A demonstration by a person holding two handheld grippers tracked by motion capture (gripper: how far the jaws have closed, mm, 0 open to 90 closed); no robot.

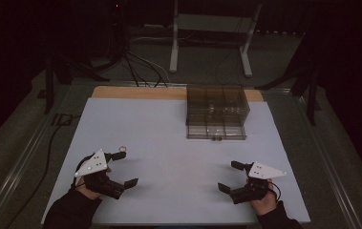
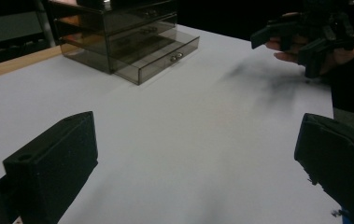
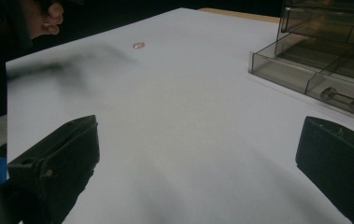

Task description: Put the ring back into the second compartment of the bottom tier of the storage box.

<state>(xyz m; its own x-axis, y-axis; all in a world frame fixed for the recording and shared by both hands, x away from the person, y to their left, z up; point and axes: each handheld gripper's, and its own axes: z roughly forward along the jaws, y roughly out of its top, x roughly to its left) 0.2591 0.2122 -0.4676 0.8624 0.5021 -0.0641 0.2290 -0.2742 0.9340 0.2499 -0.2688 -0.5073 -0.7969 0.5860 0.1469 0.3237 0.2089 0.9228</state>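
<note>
A small metal ring (image 1: 122, 148) lies on the white table sheet (image 1: 169, 129), just beyond my left gripper (image 1: 127, 168). That gripper is open, with nothing between its jaws (image 2: 195, 158). A smoky clear drawer box (image 1: 217, 112) stands at the back, right of centre, with its bottom drawer (image 1: 216, 132) pulled out a little. My right gripper (image 1: 227, 176) rests near the front right, open and holding nothing (image 3: 198, 158). In the right gripper view the ring (image 3: 138, 45) lies far off at the upper left and the drawer box (image 3: 324, 56) at the upper right.
A wooden strip (image 1: 135, 92) runs along the table's back edge. Behind it are cables (image 1: 135, 67) and a white metal stand (image 1: 207, 38) on the floor. In the left gripper view the drawer box (image 2: 123, 37) stands at the upper left and the other hand's gripper (image 2: 305, 37) at the upper right.
</note>
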